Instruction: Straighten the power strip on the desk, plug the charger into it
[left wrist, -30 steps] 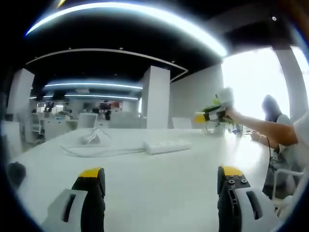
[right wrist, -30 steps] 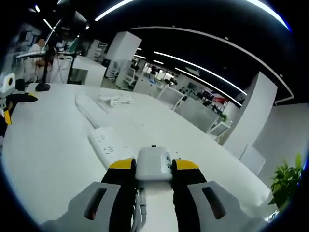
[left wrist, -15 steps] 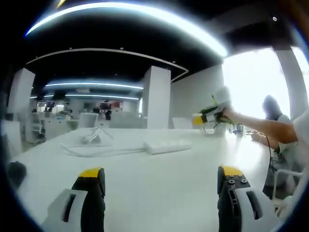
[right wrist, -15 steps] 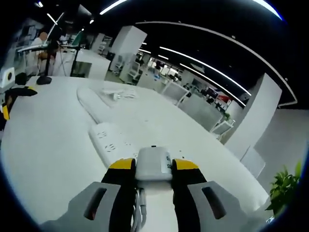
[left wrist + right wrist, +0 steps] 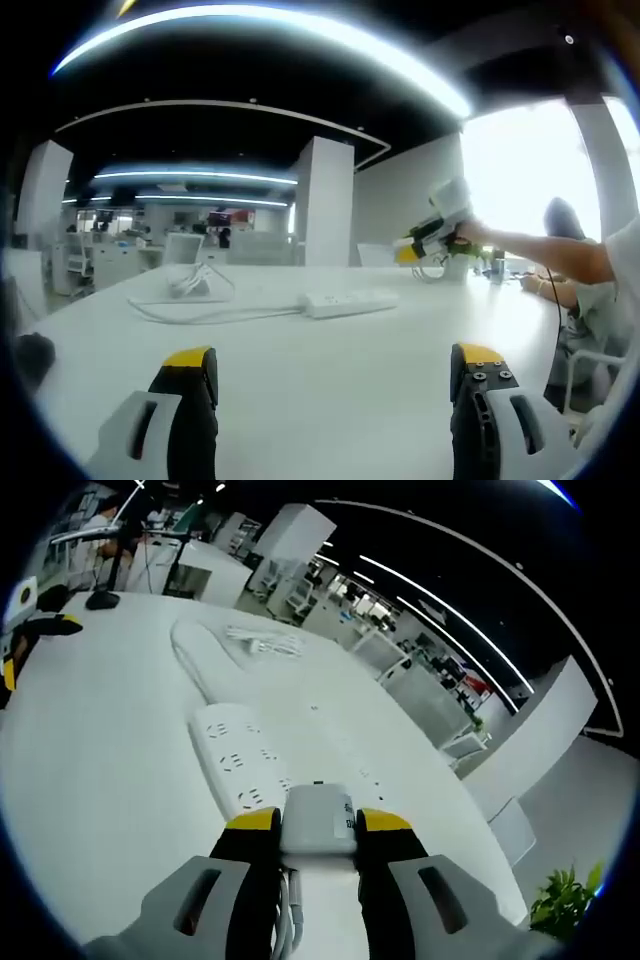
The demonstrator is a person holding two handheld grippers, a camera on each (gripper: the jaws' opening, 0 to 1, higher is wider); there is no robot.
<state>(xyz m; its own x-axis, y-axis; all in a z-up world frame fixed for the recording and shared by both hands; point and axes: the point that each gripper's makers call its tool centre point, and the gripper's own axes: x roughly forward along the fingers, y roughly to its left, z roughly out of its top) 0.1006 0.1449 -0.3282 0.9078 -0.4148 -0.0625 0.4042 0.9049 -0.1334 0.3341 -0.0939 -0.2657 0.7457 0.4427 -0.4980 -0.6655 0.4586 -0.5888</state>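
Observation:
A white power strip [image 5: 348, 302] lies on the white desk [image 5: 330, 400], and its cable [image 5: 200, 312] runs left to a loose coil [image 5: 190, 283]. My left gripper [image 5: 335, 372] hovers low over the desk, open, with nothing between its jaws. Beyond the strip, a person's hand holds my right gripper [image 5: 428, 236] in the air. That right gripper [image 5: 318, 825] is shut on the white charger [image 5: 318, 812], just above the near end of the power strip [image 5: 238, 765]. The strip's sockets face up.
The strip's cable [image 5: 195, 655] leads to a coil [image 5: 262, 640] farther along the desk. My left gripper [image 5: 30, 630] sits at the left edge. A stand with a dark base [image 5: 100, 600] is at the desk's far end. A seated person [image 5: 568, 235] and a plant [image 5: 558, 902] are nearby.
The right gripper, with the charger in it, has tilted down and come closer over the near end of the power strip. The left gripper has stayed where it was.

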